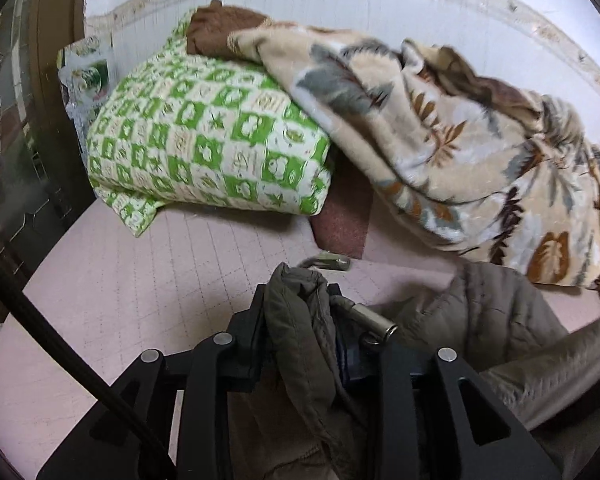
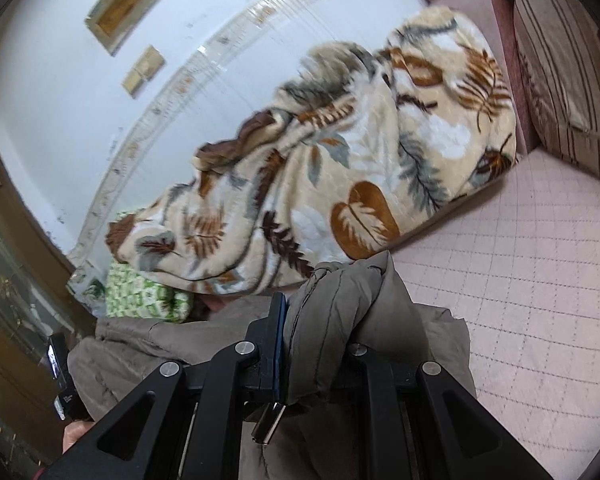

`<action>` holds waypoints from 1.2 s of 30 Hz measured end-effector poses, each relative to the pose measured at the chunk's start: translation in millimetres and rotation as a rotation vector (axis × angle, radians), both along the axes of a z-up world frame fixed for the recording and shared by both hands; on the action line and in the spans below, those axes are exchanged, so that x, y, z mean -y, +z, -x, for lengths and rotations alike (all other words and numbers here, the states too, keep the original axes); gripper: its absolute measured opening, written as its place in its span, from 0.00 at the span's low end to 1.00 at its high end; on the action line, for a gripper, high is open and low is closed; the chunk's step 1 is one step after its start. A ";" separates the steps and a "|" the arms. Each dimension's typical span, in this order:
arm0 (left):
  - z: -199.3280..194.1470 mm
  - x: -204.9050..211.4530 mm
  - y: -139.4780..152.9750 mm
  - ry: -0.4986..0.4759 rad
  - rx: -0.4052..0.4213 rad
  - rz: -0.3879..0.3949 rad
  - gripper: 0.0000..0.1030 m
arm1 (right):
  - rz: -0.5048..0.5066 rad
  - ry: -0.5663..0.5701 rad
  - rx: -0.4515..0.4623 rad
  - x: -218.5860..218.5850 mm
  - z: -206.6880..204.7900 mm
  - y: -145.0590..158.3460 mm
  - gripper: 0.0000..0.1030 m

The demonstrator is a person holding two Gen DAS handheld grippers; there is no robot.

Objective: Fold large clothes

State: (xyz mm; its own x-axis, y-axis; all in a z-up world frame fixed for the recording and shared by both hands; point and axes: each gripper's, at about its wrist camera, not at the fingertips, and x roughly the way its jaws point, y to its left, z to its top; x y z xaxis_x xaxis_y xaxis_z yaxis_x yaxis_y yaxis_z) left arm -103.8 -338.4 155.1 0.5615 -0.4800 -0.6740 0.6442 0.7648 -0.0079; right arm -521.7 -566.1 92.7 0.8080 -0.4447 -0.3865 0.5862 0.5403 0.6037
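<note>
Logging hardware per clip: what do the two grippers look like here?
Both the left gripper and right gripper are matte black, with angular linkage arms that have triangular cutouts and round silver pivot pins. The right one shows a blue finger pad. A black cable crosses the left view.

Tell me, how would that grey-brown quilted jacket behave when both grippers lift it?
The jacket is probably floppy: it bunches into folds in the right gripper and sags away from the left gripper. It looks puffy, so likely light for its bulk. The metal toggle would probably dangle and swing.
</note>
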 end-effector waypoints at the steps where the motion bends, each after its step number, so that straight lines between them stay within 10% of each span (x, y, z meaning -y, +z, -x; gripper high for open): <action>1: -4.7 4.2 -3.7 0.004 -0.001 -0.007 0.32 | -0.012 -0.005 -0.015 7.9 -5.8 -6.6 0.14; 20: -52.9 13.0 -33.0 0.048 -0.017 -0.050 0.49 | -0.339 -0.038 -0.035 85.0 -38.7 -80.7 0.22; 36: 35.2 13.3 27.3 -0.194 0.049 0.009 0.49 | -0.304 -0.032 0.046 68.6 14.8 -31.6 0.50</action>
